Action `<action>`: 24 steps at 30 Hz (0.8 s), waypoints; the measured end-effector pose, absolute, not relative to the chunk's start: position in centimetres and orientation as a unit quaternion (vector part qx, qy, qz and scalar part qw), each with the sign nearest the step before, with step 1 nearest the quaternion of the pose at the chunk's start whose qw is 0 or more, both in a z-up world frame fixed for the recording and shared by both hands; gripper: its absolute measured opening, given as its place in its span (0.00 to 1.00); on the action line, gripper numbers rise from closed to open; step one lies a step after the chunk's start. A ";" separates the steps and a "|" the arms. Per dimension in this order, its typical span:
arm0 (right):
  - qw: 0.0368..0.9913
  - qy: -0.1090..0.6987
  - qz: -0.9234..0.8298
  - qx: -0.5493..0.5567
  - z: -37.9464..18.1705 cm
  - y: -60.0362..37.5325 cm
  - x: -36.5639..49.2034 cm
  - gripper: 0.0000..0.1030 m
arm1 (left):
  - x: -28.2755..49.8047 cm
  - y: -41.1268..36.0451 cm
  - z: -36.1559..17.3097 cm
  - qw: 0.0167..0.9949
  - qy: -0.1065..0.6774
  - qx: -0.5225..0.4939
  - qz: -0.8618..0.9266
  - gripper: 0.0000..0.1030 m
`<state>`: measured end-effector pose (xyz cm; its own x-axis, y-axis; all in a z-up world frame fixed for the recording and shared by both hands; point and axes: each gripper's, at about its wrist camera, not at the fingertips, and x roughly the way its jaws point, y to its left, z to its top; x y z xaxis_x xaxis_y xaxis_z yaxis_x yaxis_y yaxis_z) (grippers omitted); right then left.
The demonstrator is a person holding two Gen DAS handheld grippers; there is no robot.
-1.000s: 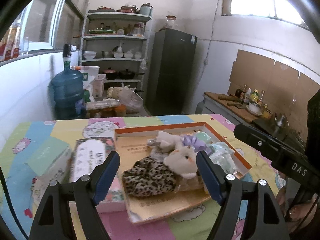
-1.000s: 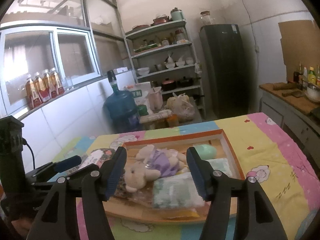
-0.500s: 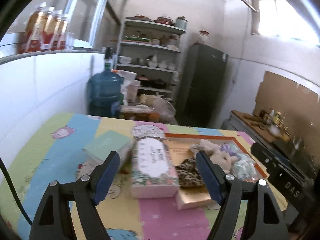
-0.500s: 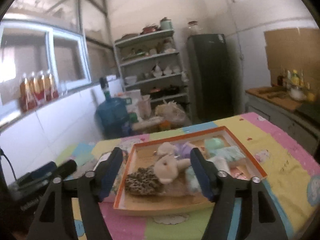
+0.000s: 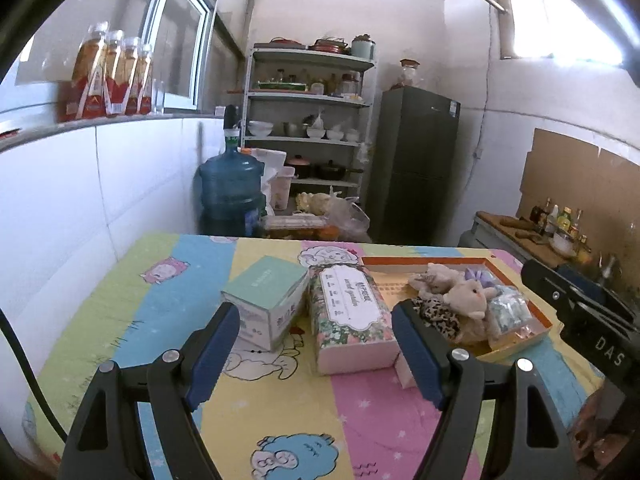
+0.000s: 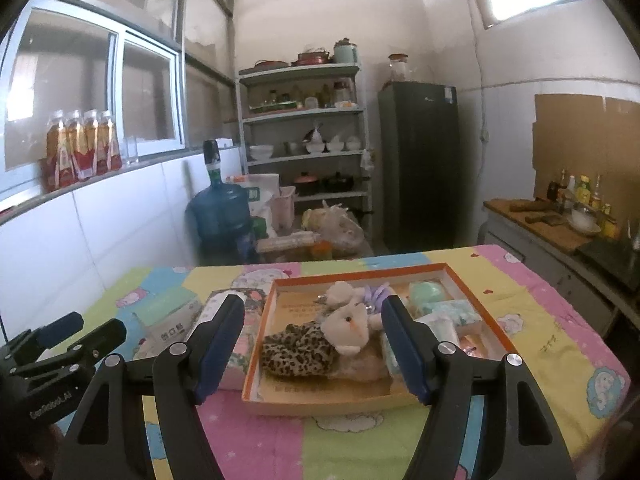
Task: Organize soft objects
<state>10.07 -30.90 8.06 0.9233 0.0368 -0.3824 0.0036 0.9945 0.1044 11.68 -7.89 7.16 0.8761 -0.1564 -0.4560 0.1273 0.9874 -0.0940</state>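
Note:
An orange-rimmed cardboard tray (image 6: pixel 476 294) on the table holds a leopard-print soft item (image 6: pixel 298 350), a white plush toy (image 6: pixel 348 326), a second plush with purple trim (image 6: pixel 376 292), a mint green item (image 6: pixel 426 291) and plastic-wrapped packs (image 6: pixel 452 312). The tray (image 5: pixel 540 318) and toys (image 5: pixel 468 294) also show at the right in the left wrist view. My right gripper (image 6: pixel 314 350) is open and empty, above the tray's near end. My left gripper (image 5: pixel 316 354) is open and empty, above the floral tissue box (image 5: pixel 350 312).
A mint green box (image 5: pixel 266 296) lies left of the floral box on the cartoon-print tablecloth (image 5: pixel 180 304). A blue water jug (image 5: pixel 232 196), a shelf rack (image 5: pixel 308 132), a dark fridge (image 5: pixel 416 168) and a counter with bottles (image 5: pixel 552 232) stand behind the table.
Both grippers have pulled back and up from the tray. The left gripper has swung left, from over the toys to over the floral box. Both stay open and empty.

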 end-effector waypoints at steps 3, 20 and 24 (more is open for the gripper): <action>0.979 0.198 0.022 0.044 8.2 -30.0 9.4 0.71 | 10.6 -7.1 7.4 0.971 0.229 -0.030 -0.061 0.76; 0.980 0.184 0.057 0.045 8.4 -26.9 6.0 0.71 | 6.0 -4.4 8.3 0.977 0.212 -0.027 -0.004 0.76; 0.980 0.183 0.064 0.036 8.3 -26.4 4.7 0.71 | 5.2 -4.4 8.0 0.976 0.214 -0.028 -0.010 0.76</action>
